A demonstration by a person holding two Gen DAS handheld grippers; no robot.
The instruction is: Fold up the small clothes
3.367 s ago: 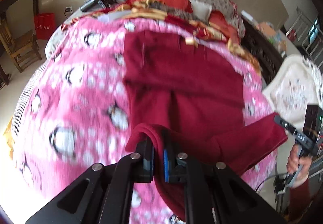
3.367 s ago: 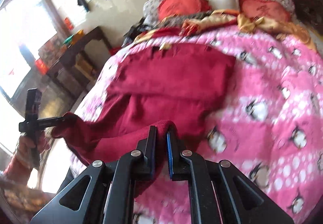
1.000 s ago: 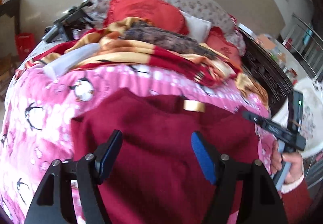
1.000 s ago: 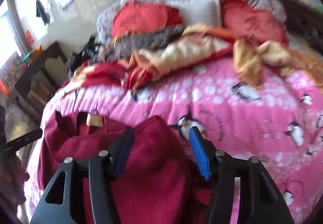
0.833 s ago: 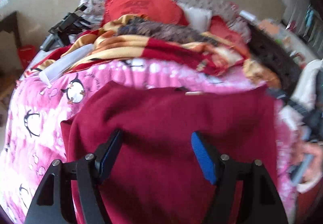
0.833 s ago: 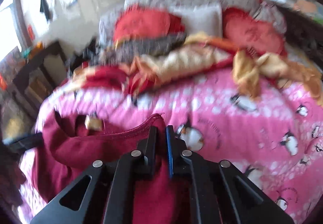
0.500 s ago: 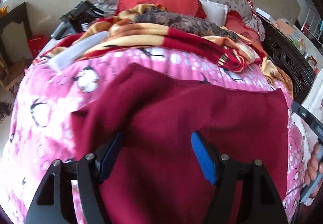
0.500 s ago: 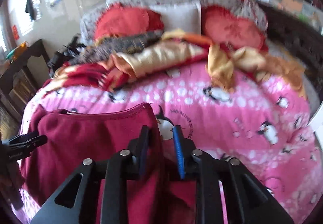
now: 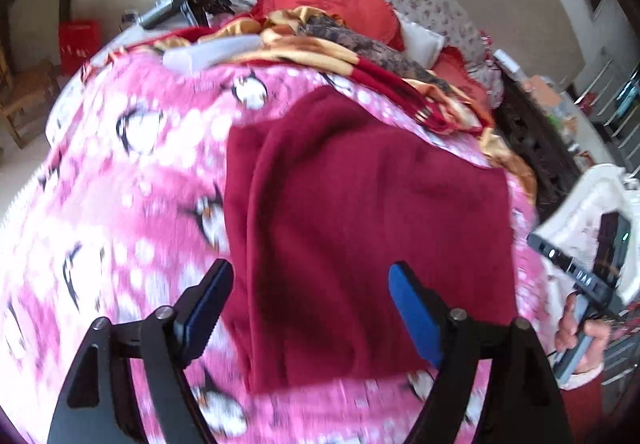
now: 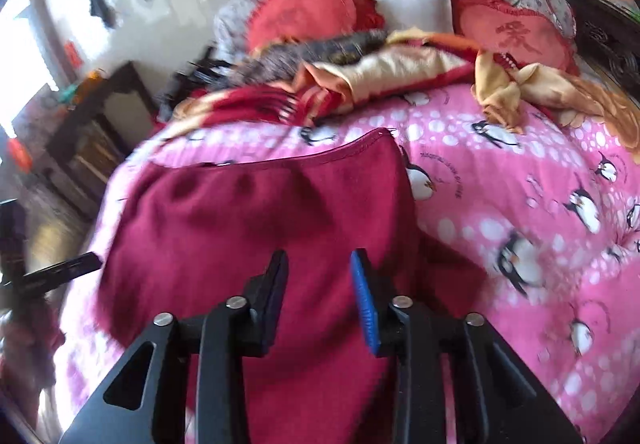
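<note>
A dark red garment [image 9: 360,228] lies folded flat on the pink penguin bedspread [image 9: 120,180]. It also shows in the right wrist view [image 10: 248,232]. My left gripper [image 9: 310,298] is open wide and empty, above the garment's near edge. My right gripper [image 10: 320,276] is open and empty, above the garment's right part. The right gripper also shows at the right edge of the left wrist view [image 9: 580,272], held in a hand.
A heap of red and gold blankets [image 10: 380,76] and red cushions [image 10: 516,32] lies at the head of the bed. A dark wooden cabinet [image 10: 96,132] stands at the bed's left. A white chair [image 9: 588,212] stands beside the bed.
The right gripper opened and let go of the garment's edge, which now lies flat. Both grippers drew back from the garment. The left gripper stayed open.
</note>
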